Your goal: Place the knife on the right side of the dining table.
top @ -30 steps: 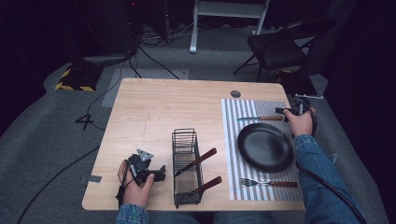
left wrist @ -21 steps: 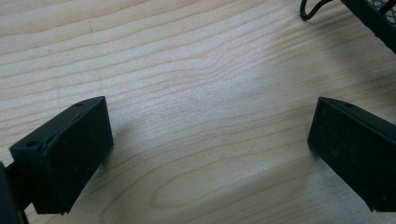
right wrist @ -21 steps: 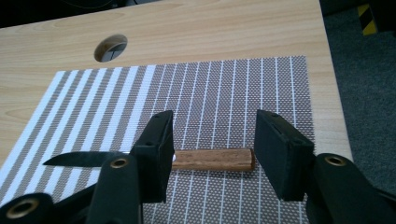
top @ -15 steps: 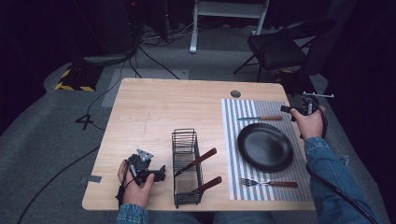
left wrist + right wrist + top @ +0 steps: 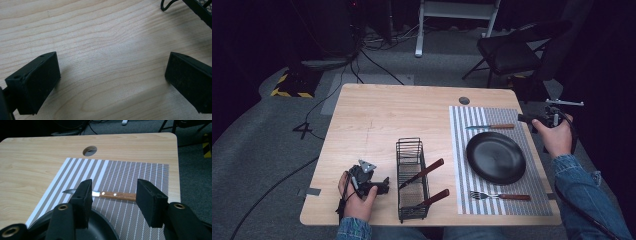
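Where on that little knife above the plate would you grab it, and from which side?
Probably by the wooden handle of the knife, coming down from above with the right gripper, one of its fingers on each long side. The knife lies flat on the striped placemat, and the handle is thicker and blunter than the thin blade.

the far half and left side of the table (image 5: pixel 377 112) lie bare wood, open for passage. near the front edge the wire rack (image 5: pixel 412 177) stands upright, two wooden-handled utensils (image 5: pixel 424 172) jutting from it toward the placemat (image 5: pixel 492 117); a narrow strip of bare wood runs between rack and mat. the left gripper (image 5: pixel 379 186) sits just left of the rack, jaws spread over bare wood. on the mat, the black plate (image 5: pixel 495 157) takes the middle, the knife (image 5: pixel 492 127) lies just beyond it, the fork (image 5: pixel 499 196) in front. the right gripper (image 5: pixel 112 195), jaws apart, hangs off the table's right edge facing the knife.
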`<act>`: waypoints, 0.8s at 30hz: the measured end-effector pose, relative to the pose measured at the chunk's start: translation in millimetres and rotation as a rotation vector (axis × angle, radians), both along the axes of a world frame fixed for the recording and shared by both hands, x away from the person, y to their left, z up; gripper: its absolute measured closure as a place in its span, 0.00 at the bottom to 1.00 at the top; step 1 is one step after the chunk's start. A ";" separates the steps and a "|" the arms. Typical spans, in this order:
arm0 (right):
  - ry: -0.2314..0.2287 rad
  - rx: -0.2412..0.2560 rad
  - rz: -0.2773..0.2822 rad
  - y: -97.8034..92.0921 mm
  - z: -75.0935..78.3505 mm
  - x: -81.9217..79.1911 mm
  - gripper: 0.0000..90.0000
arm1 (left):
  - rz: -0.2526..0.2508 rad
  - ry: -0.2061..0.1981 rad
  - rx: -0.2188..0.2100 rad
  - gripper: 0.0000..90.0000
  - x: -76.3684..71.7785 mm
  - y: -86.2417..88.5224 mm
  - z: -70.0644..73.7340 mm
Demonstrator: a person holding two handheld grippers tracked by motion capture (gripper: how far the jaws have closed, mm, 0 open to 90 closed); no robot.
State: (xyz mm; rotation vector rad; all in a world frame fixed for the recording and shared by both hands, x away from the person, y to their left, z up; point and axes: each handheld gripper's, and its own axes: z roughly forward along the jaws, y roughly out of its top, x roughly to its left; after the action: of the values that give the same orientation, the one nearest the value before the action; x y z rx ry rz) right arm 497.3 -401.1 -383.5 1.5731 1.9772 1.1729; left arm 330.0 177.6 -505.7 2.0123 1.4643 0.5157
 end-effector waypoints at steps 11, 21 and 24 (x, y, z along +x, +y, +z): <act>-0.015 -0.002 0.069 -3.9 16.3 -42.5 0.51 | 0.003 0.001 -0.003 0.00 0.5 -0.4 -0.1; -0.033 0.025 0.084 -22.7 16.4 -80.5 0.50 | 0.000 0.000 -0.003 0.00 0.8 -0.3 -0.1; -0.046 0.045 0.092 -26.7 12.3 -92.2 0.50 | -0.002 0.000 -0.003 0.00 1.0 -0.2 -0.1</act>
State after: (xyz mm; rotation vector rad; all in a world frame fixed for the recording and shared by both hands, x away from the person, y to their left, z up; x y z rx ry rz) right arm 405.1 -427.8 -371.2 1.4771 2.0259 1.2853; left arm 331.0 177.4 -505.8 2.0117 1.4624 0.5122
